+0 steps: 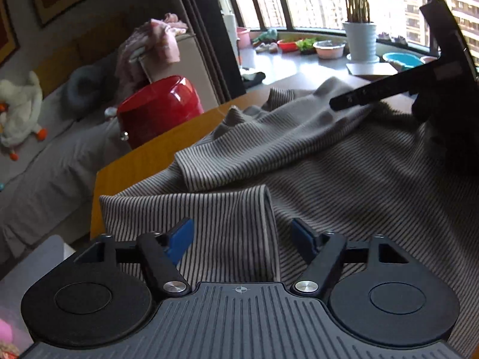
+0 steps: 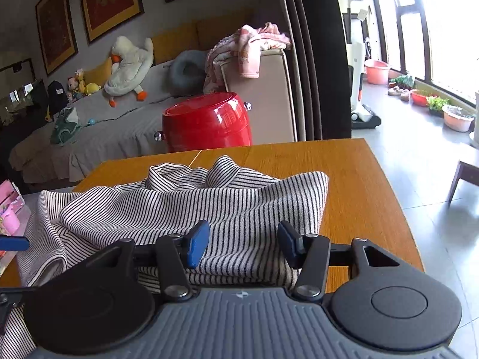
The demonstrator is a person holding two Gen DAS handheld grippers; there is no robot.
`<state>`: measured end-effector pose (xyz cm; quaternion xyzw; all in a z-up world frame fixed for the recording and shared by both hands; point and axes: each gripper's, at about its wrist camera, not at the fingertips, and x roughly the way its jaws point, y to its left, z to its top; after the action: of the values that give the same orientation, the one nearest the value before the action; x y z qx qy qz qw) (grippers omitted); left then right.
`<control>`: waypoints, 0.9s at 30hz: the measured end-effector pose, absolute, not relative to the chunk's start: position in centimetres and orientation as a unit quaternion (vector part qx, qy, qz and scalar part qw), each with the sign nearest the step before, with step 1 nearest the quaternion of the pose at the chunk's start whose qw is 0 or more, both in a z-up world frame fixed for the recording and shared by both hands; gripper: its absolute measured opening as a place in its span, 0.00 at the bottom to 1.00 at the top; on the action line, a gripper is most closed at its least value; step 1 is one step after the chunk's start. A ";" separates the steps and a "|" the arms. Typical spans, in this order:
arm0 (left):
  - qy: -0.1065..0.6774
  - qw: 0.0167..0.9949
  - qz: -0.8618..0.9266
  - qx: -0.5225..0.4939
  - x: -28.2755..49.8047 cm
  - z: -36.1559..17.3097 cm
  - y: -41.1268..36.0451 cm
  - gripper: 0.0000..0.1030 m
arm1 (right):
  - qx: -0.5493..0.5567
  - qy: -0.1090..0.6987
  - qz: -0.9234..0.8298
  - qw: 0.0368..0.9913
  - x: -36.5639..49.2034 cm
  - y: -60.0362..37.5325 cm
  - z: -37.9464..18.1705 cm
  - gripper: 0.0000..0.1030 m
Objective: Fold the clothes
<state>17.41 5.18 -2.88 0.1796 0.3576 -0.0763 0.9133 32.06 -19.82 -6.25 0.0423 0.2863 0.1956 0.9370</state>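
Note:
A black-and-white striped garment (image 2: 209, 203) lies rumpled on the wooden table (image 2: 359, 185). In the left wrist view its sleeve (image 1: 236, 224) runs toward me, the cuff end lying between the blue pads of my left gripper (image 1: 242, 239). The jaws stand apart and the pads do not press the cloth. My right gripper (image 2: 242, 245) hovers over the garment's near edge, jaws apart, with the fabric beneath them and nothing pinched. A black finger (image 1: 356, 100) of the right gripper shows over the garment's far side. The left gripper's blue fingertip (image 2: 15, 243) peeks in at the left edge.
A red drum stool (image 2: 206, 122) stands just past the table's far edge. Behind it are a grey bed with a plush goose (image 2: 128, 62) and pink clothes (image 2: 254, 48) draped over a beige headboard. Basins and a potted plant (image 1: 359, 39) line the window.

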 end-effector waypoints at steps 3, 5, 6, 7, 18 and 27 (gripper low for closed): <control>0.365 0.917 -0.068 0.147 17.7 -2.9 6.6 0.18 | 0.038 0.274 0.243 0.930 29.3 -18.9 -4.7 0.49; 0.356 0.922 -0.068 0.133 17.6 -2.3 7.4 0.16 | 0.055 0.278 0.286 0.915 27.8 -18.0 -3.7 0.49; 0.350 0.926 -0.069 0.126 17.5 -1.8 7.6 0.14 | 0.066 0.283 0.307 0.906 27.2 -17.6 -3.2 0.49; 0.343 0.929 -0.070 0.121 17.4 -1.3 7.8 0.13 | 0.075 0.288 0.326 0.897 26.6 -17.0 -2.9 0.49; 0.285 0.954 -0.072 0.064 15.7 2.2 10.5 0.07 | 0.171 0.330 0.388 0.843 25.9 -11.6 -3.1 0.38; 0.281 0.956 -0.081 -0.030 13.6 1.0 14.2 0.09 | 0.152 0.366 0.372 0.839 25.4 -9.7 -4.7 0.38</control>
<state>13.62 14.23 1.00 -0.0302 0.2810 -0.0808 0.9558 25.35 -9.73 -4.71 0.1521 0.3664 0.3719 0.8392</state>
